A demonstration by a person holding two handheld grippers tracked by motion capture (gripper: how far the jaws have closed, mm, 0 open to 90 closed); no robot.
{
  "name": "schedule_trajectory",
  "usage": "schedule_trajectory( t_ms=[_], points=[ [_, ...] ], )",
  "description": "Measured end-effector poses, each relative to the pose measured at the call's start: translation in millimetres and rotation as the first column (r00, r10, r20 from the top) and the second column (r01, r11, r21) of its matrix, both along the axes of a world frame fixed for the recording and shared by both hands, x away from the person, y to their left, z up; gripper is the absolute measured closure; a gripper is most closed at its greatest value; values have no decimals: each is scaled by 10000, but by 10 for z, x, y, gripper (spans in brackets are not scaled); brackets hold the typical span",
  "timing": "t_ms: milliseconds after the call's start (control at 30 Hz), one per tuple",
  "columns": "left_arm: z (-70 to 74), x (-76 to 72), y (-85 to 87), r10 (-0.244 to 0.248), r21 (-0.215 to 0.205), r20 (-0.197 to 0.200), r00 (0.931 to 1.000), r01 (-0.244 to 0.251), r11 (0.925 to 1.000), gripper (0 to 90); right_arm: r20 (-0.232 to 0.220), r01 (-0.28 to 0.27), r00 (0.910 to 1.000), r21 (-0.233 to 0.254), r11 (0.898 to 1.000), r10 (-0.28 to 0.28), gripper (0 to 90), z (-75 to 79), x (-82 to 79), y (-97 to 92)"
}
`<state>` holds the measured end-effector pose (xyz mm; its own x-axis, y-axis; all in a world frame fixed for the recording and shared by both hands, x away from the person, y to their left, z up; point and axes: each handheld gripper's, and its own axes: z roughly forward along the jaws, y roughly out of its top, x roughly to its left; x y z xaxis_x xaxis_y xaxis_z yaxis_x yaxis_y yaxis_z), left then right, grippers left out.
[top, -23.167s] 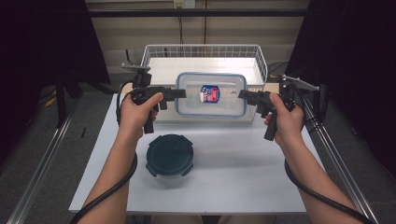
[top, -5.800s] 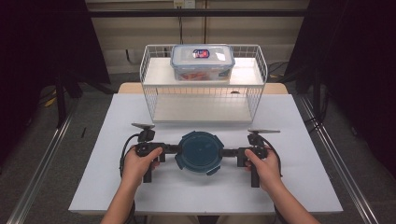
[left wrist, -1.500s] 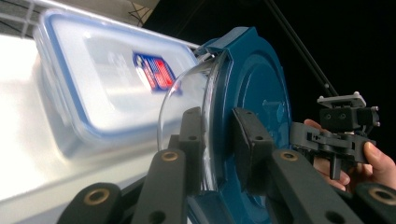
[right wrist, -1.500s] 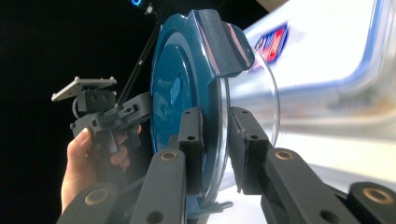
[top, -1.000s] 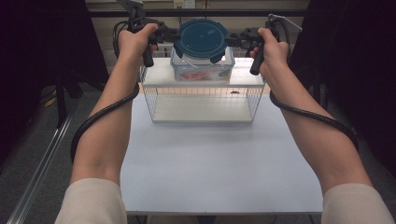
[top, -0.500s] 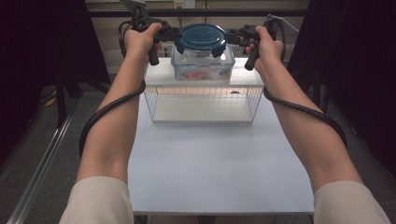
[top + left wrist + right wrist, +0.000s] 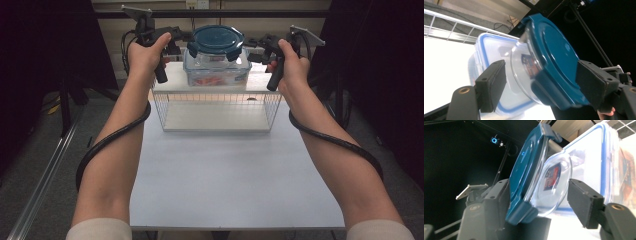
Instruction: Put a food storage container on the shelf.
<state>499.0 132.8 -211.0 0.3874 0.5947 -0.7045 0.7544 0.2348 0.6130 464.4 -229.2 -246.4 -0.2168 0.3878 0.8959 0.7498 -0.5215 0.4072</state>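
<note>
Both pairs of jaws have just been opening, and we read this as the release. Half a second ago our left gripper [image 7: 176,39] and our right gripper [image 7: 259,46] pinched the round glass container with the dark teal lid [image 7: 218,42] from its two sides; now both stand apart from it. In the left gripper view the round container [image 7: 549,62] is between the jaws, yet there is a clear gap at the pad on the left, so the jaws are wide and hold nothing. The right gripper view shows the same: the container [image 7: 541,177] sits between wide jaws, and the pad on the right is off the glass.

The round container now rests on top of the rectangular clear food box with the blue-rimmed lid [image 7: 217,72]. This box stands on the white top shelf [image 7: 170,80] of the wire rack [image 7: 215,107], at the far edge of the tabletop [image 7: 225,170]. So we judge that the stacking step is done and that the hands can draw back.

The near part of the tabletop is bare. What stands in the way is little: the jaws are close beside the lid's clips, so a careless pull could push the container off the box. Dark curtains [image 7: 380,75] hang on both sides.
</note>
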Motion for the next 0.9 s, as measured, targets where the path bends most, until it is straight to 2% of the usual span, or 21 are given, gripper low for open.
schedule_trajectory(
  t_ms=[33,133,233,300,467,500,600,633,733,800,900],
  points=[
    [-2,-31,-12,-57,-17,5,10000,57,10000,234,82,-46,10000,-140,9999,47,319,0,-29,-2],
    [-36,-105,-37,-215,-1,-51,9998,215,9998,215,216,-51,9998,-122,9999,54,301,-23,-112,4],
    [-87,-173,-40,-319,-42,-100,9994,319,9995,206,116,-198,9997,-4,9998,198,284,-65,-180,17],
    [-127,-213,-35,-328,-74,-133,9994,327,9994,203,146,-264,9995,-235,9994,267,275,-85,-228,26],
    [-237,-320,-15,-365,-225,-269,9990,359,9991,198,224,-259,9994,-203,9995,264,268,-142,-327,28],
    [-250,-336,-14,-395,-248,-302,9988,387,9989,197,187,-272,9995,-55,9996,273,265,-157,-350,32],
    [-319,-388,-10,-463,-269,-374,9982,454,9986,195,155,-333,9993,-148,9993,335,253,-190,-400,37],
    [-350,-406,-7,-486,-331,-391,9981,473,9983,195,312,-303,9990,-229,9993,310,252,-211,-406,38],
    [-404,-442,-3,-555,-343,-454,9974,540,9980,192,153,-334,9993,-205,9992,337,248,-254,-448,37],
    [-436,-471,1,-601,-409,-523,9968,580,9975,191,243,-312,9992,-223,9993,317,245,-296,-470,36],
    [-466,-509,1,-641,-396,-509,9966,621,9973,189,140,-393,9991,-198,9990,396,244,-322,-508,41]
  ],
)
